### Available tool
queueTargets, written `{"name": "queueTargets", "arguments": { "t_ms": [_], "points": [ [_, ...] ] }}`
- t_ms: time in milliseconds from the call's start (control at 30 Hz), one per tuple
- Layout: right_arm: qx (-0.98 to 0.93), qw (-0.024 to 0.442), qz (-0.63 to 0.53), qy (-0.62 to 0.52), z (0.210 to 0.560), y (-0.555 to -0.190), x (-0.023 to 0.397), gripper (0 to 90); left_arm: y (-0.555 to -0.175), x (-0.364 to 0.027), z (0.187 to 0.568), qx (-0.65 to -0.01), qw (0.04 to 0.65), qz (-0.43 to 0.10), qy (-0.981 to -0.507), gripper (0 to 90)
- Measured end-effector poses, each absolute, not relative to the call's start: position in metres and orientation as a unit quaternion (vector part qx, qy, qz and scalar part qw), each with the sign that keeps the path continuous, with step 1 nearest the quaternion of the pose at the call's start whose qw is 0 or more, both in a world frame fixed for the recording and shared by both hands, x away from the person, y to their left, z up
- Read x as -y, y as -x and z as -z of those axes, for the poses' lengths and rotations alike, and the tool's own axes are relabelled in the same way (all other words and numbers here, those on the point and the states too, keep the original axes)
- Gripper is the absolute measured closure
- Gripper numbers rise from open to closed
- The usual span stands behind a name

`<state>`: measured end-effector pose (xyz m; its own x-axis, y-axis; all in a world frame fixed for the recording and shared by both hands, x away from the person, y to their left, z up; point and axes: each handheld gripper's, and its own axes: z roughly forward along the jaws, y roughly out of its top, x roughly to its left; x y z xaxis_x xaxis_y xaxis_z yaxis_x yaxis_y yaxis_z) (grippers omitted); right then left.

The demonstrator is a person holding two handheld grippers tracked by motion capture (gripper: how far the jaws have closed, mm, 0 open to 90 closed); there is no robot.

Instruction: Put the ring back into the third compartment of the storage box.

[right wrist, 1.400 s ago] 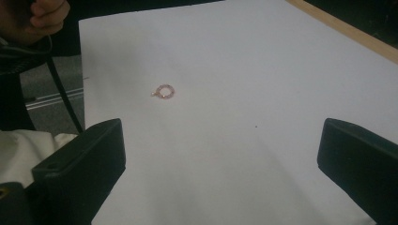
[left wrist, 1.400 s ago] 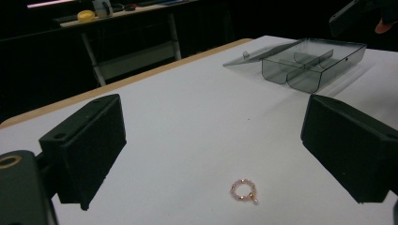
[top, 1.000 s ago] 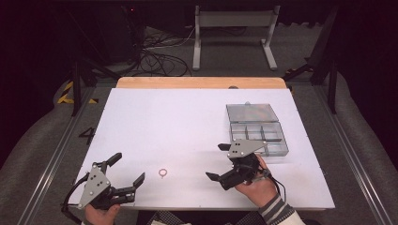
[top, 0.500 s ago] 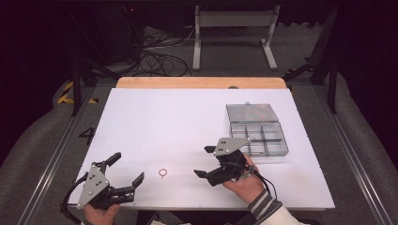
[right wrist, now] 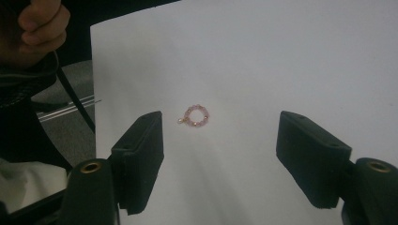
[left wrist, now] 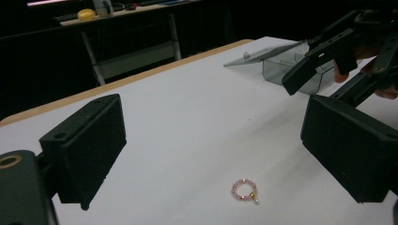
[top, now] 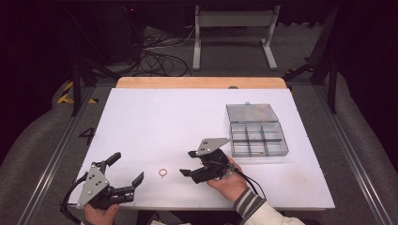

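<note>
A small pink bead ring [top: 163,173] with a tiny pearl lies flat on the white table [top: 155,122], near its front edge. My right gripper [top: 188,163] stands open just right of it, jaws pointing left at it, nothing between them. In the right gripper view the bead ring [right wrist: 196,116] lies a short way beyond the open jaws, a little left of centre. My left gripper [top: 126,169] rests open at the front left corner, pointing toward the ring. Ahead of its jaws in the left gripper view lies the bead ring [left wrist: 245,191], with the right gripper [left wrist: 324,75] beyond it.
A clear plastic compartment box [top: 258,139] sits at the table's right with its lid [top: 252,113] laid open behind it; the same box [left wrist: 291,63] is far off in the left gripper view. A wooden strip [top: 202,82] edges the table's far side.
My right gripper has moved left from beside the compartment box toward the bead ring, staying open. The left gripper has held still.
</note>
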<state>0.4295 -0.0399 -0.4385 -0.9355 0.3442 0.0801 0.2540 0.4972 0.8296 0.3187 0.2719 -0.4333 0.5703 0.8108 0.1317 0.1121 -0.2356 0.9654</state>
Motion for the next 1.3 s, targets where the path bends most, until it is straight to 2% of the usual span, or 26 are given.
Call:
{"name": "queueTargets", "arguments": {
  "t_ms": [433,1300],
  "points": [
    [-0.863,0.025,-0.471,-0.18,0.454,-0.437,0.014,43.5,-0.319,-0.273,0.434,-0.326,0.529,-0.331,-0.71,7.6],
    [-0.877,0.028,-0.447,-0.171,0.484,-0.444,-0.027,56.6,-0.32,-0.273,0.434,-0.326,0.528,-0.33,-0.712,7.8]
  ]
}}
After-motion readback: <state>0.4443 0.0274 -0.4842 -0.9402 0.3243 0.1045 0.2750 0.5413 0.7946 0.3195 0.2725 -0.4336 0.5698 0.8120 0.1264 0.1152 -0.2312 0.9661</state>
